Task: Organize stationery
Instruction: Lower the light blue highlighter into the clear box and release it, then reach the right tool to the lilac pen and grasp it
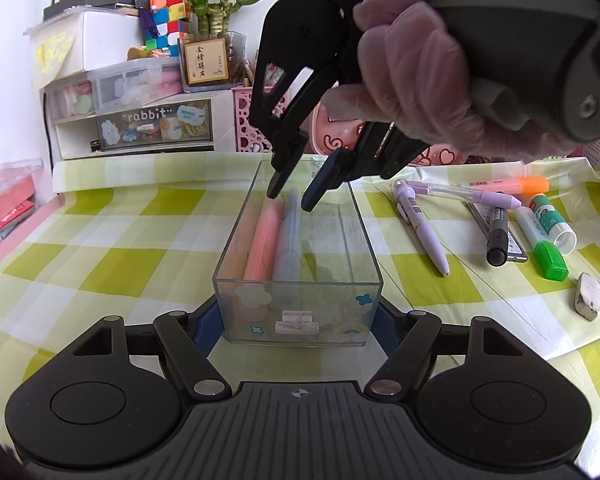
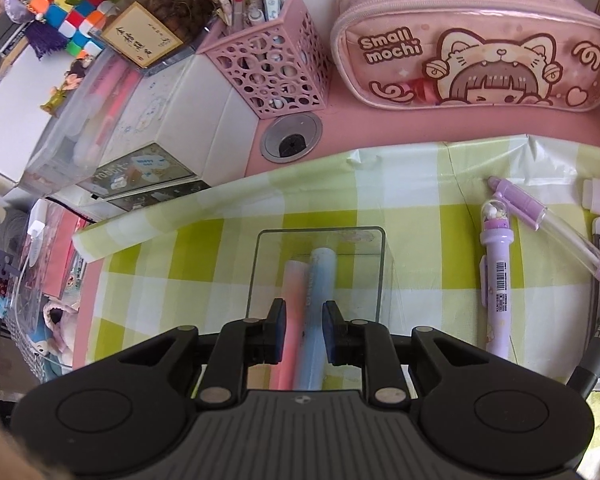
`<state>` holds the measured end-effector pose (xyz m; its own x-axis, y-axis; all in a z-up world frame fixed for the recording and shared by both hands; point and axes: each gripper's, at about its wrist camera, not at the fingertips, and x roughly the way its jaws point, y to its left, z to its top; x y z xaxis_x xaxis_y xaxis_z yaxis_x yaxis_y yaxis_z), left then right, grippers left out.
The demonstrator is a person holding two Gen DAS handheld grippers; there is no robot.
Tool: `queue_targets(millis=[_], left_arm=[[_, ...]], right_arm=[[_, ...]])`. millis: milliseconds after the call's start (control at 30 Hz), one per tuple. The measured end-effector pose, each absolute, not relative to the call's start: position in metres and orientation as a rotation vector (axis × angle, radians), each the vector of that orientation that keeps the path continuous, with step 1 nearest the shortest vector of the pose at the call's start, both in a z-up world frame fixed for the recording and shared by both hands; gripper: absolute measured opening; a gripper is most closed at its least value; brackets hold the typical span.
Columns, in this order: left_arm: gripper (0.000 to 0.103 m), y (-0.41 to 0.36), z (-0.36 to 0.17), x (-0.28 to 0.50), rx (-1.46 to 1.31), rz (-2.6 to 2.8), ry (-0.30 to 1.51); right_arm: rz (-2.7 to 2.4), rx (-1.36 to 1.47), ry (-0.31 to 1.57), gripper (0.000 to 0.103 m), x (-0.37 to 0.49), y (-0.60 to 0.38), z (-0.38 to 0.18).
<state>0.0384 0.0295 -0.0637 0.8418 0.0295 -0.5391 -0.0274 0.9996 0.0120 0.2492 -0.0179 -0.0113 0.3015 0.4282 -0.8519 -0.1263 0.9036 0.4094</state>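
Step in hand: dropping markers into the clear box [image 1: 298, 280], which stood mid-counter on the checked cloth [image 1: 100, 240].
Box contents: pink marker [image 1: 262, 240] and blue marker [image 1: 290, 240] lay side by side along its left wall.
Right hand-held gripper [image 1: 292, 196]: hovered over the box's far end, fingers partly apart with nothing between them (the blue marker looked just released, as a judgement).
Left hand-held gripper [image 1: 296, 330]: fingers spread wide either side of the box's near end, seemingly steadying it; whether the pads touched the walls could not be told.
Loose stationery: purple pen [image 1: 420, 228], black marker [image 1: 496, 240], green highlighter [image 1: 544, 248], glue stick [image 1: 552, 220] and eraser [image 1: 589, 296] lay toward the counter's right edge.
Next move: lifting the right hand-held gripper clear, then closing on the purple pen lengthwise.
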Motion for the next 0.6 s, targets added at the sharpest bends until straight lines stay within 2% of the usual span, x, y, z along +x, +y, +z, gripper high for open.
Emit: queue_targets(millis=[300,533,600], left_arm=[[0.073,0.029,-0.064,0.039,0.006,0.031,0.574],[0.073,0.029,-0.064,0.040,0.010,0.034,0.576],[0.073,0.028,-0.064,0.040,0.016,0.035,0.579]], right_arm=[[0.404,0.273,1.083,0.041,0.220,-0.058,0.023],[0.353,0.268,0.998,0.052,0.203,-0.112,0.023],[0.332,0.275,0.978,0.059,0.199,-0.128,0.019]])
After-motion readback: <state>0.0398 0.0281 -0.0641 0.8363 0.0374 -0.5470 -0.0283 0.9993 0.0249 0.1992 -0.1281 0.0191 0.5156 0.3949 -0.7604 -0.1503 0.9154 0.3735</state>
